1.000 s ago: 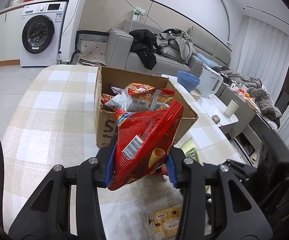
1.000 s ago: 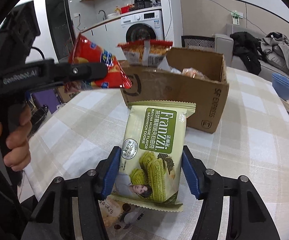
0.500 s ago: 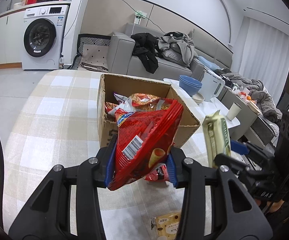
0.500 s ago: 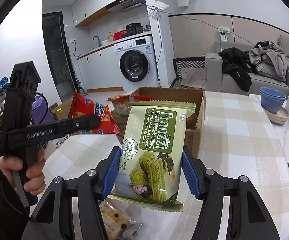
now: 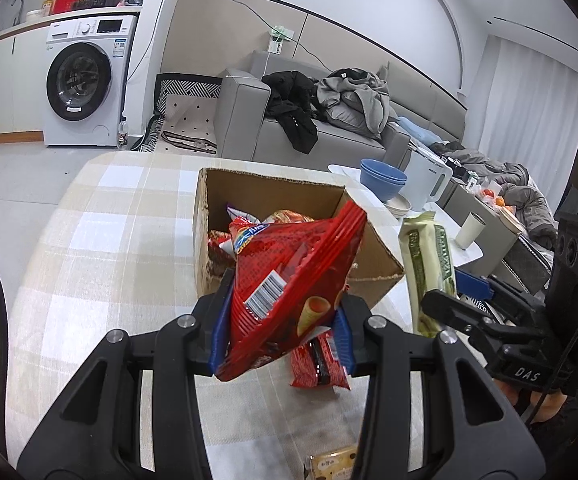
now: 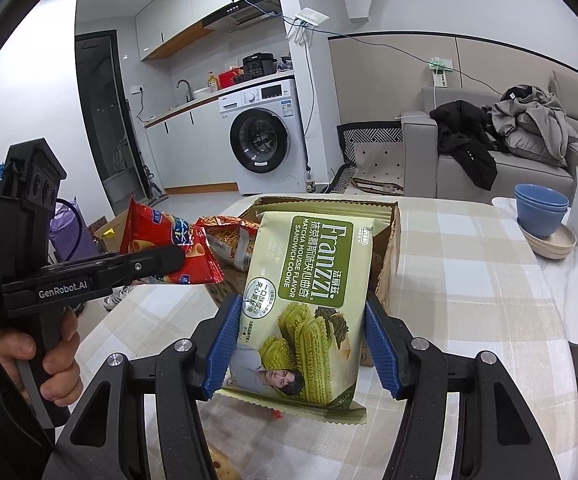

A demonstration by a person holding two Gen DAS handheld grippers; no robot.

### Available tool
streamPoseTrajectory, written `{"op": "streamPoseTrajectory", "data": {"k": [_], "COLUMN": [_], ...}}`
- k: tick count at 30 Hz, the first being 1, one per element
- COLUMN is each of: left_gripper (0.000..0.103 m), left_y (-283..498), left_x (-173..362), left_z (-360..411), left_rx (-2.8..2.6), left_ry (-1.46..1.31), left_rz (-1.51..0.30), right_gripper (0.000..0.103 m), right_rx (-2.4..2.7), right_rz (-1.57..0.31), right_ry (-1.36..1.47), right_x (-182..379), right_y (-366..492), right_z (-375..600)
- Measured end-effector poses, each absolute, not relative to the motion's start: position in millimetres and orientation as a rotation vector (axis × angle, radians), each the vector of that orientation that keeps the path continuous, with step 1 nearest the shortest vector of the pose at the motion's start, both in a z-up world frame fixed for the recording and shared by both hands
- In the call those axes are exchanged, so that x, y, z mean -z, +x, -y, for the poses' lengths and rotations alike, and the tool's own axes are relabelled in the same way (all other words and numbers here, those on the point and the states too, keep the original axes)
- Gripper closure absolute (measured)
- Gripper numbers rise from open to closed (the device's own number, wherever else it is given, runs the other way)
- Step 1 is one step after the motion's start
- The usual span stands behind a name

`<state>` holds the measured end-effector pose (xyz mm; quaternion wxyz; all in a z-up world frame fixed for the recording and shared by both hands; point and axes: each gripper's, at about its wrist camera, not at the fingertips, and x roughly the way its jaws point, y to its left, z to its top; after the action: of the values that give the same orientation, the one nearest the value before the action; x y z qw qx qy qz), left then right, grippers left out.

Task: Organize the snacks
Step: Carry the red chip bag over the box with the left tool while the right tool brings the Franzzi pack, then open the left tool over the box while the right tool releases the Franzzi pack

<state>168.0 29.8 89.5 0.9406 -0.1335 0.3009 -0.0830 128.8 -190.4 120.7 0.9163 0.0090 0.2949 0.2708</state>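
My left gripper [image 5: 281, 332] is shut on a red snack bag [image 5: 289, 280] and holds it in the air just in front of the open cardboard box [image 5: 373, 268]. The box holds several snack packs. My right gripper [image 6: 301, 344] is shut on a green Franzzi matcha cookie pack [image 6: 309, 304], lifted above the table near the box [image 6: 389, 252]. In the left wrist view the green pack [image 5: 429, 272] stands to the right of the box. In the right wrist view the red bag [image 6: 165, 248] is held to the left of the box.
A small red snack pack [image 5: 321, 364] and a yellow cookie pack [image 5: 333, 464] lie on the checked tablecloth [image 5: 101, 256] near me. Blue bowls [image 5: 383, 180], a white kettle [image 5: 429, 184] and a cup [image 5: 471, 230] stand on the side table to the right.
Both grippers have risen and moved toward the box with their packs. The green pack has come up from near the table to beside the box's right side.
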Motion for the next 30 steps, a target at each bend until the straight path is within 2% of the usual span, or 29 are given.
{"op": "streamPoseTrajectory", "data": {"k": [12, 30], "left_gripper": [0.064, 0.064], "left_y": [217, 283], "left_x": [-101, -72], "left_z": [-18, -32], "left_rx": [0.183, 0.132], "left_ry": [-0.254, -0.251], "left_rz": [-0.615, -0.673], "right_gripper": [0.043, 0.043], "right_rx": [-0.537, -0.508], "right_rz": [-0.576, -0.598], "right_ry": [0.019, -0.056], "right_x": [-129, -119], "right_y": [155, 207], "right_z": [183, 157]}}
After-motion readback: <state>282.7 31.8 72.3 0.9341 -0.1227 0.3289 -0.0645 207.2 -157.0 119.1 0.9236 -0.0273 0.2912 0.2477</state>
